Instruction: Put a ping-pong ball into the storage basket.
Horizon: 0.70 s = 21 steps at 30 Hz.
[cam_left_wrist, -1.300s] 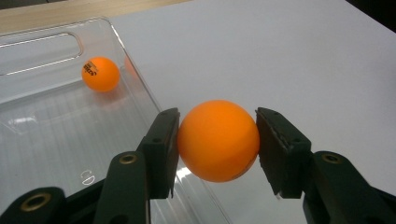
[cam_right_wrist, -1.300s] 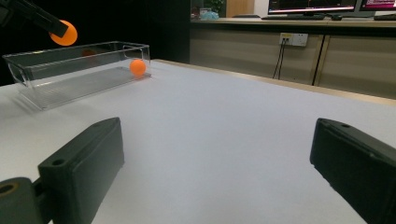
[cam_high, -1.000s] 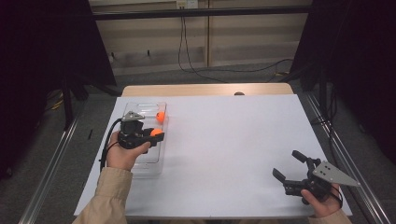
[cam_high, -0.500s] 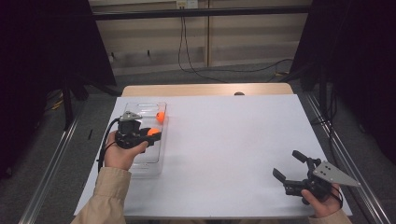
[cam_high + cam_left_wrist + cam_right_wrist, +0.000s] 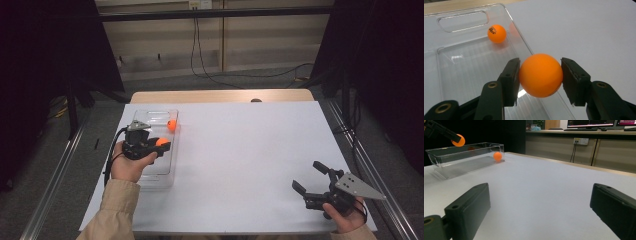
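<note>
Nothing has shifted since a moment ago; both my hands sit where they were. My left gripper (image 5: 161, 145) clamps an orange ball (image 5: 540, 75) between its pads, above the clear tray's (image 5: 150, 175) right wall, my left hand (image 5: 129, 164) reaching in from the near edge; a second orange ball (image 5: 172, 125) lies in the tray's far corner. My right gripper (image 5: 314, 181) rests near the white table's (image 5: 250, 150) near right corner, jaws wide with nothing between them, pointing leftward toward the tray.

matt orange ball (image 5: 540, 75); clear glossy tray (image 5: 474, 75), probably plastic
</note>
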Tool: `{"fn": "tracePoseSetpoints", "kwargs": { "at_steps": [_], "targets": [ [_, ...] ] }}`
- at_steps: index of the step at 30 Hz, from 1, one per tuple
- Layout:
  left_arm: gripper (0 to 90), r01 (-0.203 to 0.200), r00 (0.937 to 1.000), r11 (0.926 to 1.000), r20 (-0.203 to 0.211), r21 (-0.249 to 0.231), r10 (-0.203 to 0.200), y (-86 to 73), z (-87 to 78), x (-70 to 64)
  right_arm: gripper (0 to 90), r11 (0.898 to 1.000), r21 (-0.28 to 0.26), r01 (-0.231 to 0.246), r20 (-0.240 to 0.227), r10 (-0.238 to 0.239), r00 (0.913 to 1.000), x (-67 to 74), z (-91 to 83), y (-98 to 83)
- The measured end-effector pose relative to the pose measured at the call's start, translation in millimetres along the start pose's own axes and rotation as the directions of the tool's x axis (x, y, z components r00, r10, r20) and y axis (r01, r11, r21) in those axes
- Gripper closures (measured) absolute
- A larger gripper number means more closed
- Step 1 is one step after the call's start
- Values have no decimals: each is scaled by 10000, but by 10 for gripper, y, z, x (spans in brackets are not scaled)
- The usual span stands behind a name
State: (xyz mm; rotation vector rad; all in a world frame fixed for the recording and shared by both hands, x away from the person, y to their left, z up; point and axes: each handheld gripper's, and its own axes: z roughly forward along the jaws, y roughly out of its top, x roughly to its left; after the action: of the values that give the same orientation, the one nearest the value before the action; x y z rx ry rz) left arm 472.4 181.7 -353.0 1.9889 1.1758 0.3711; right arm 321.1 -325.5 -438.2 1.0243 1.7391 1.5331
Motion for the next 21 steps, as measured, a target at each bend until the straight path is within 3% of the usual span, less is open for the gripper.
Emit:
{"fn": "tracePoseSetpoints", "kwargs": {
  "at_steps": [13, 21],
  "targets": [
    [510, -135, 9997, 9999, -225, 93, 137, -25, 5, 65, 28, 10000, 24, 56, -5, -56, 10000, -2, -1, 2],
    [510, 85, 9991, 10000, -409, 39, -84, -54, 27, 95, 28, 9999, 6, 101, -39, -101, 9999, -10, -6, -2]
  ]
}}
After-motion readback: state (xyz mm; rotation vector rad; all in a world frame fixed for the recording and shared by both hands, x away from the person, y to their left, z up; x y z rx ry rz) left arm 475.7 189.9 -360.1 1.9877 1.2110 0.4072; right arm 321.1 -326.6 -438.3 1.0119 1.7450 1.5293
